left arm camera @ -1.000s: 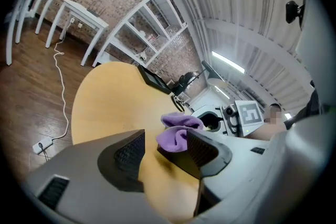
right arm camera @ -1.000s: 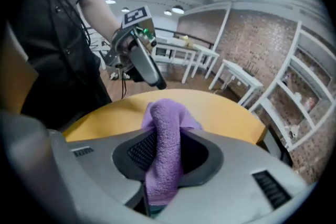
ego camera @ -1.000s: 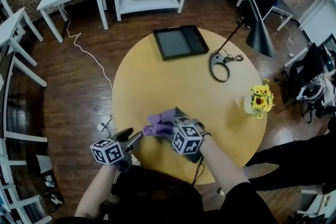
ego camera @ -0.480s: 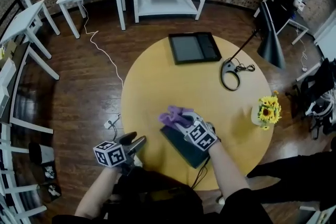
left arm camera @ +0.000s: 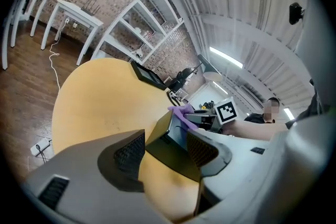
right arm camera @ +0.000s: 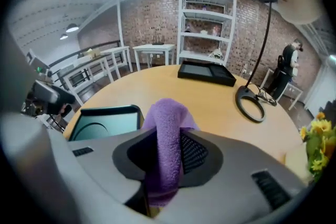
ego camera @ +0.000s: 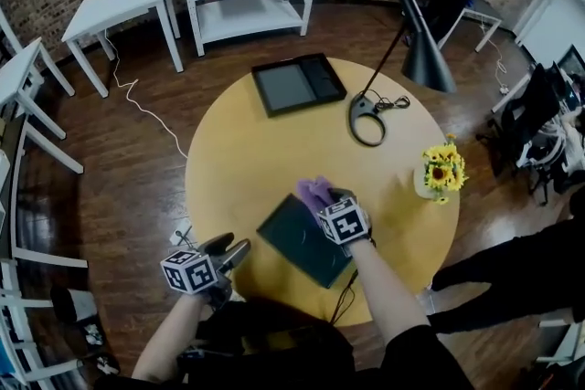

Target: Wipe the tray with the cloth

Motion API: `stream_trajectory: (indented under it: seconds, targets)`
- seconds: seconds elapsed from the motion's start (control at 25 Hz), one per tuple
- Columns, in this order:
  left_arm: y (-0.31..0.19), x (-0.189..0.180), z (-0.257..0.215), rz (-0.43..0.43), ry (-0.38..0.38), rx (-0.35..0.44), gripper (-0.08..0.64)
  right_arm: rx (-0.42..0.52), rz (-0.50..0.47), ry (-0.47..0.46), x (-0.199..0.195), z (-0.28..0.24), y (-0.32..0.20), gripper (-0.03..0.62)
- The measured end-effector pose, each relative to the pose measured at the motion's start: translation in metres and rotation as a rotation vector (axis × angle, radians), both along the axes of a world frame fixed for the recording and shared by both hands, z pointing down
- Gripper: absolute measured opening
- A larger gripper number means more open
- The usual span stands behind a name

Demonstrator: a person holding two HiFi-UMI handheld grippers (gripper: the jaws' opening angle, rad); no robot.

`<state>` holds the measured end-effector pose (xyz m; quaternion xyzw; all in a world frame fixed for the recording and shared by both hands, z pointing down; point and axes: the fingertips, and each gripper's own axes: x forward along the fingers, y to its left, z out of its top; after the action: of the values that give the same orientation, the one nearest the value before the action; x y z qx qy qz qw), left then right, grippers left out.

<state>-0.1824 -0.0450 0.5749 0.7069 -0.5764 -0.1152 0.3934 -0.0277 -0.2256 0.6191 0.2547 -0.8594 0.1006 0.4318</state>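
A dark rectangular tray (ego camera: 302, 242) lies on the round yellow table (ego camera: 238, 169), near my edge. My right gripper (ego camera: 324, 198) is shut on a purple cloth (ego camera: 316, 191) at the tray's far right corner. In the right gripper view the cloth (right arm camera: 167, 136) hangs folded between the jaws, with the tray (right arm camera: 105, 120) to the left. My left gripper (ego camera: 235, 250) hovers at the table's near left edge, open and holding nothing, short of the tray. The left gripper view shows the tray's near corner (left arm camera: 170, 136) beyond the open jaws, with the cloth (left arm camera: 182, 111) behind it.
A second black tray (ego camera: 297, 84) sits at the table's far side. A lamp base (ego camera: 366, 119) with its cord and black shade (ego camera: 422, 59) stands far right, and a vase of yellow flowers (ego camera: 441, 171) is at the right edge. White shelves and tables ring the floor.
My right gripper has carried the cloth to the right across the tray and rolled over, so the tray's surface now shows. My left gripper has hardly moved.
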Motion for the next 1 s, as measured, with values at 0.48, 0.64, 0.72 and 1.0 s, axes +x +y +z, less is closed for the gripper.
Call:
stream_trajectory:
  seconds: [0.48,0.64,0.72,1.0]
  targets:
    - [-0.037,0.015,0.006,0.032,-0.076,0.007,0.241,-0.012,-0.363,-0.111,-0.041,-0.006,0.148,0.103]
    - [-0.064,0.027,0.005,0.102,-0.186,0.000,0.241,0.022,-0.318,-0.090,-0.029,-0.004,0.133,0.103]
    - [-0.073,0.036,0.005,0.126,-0.209,-0.009,0.241,0.079,-0.305,-0.063,-0.017,-0.011,0.118,0.103]
    - [-0.072,0.052,0.019,0.258,-0.455,-0.049,0.239,0.114,-0.049,-0.147,0.018,-0.004,0.076,0.104]
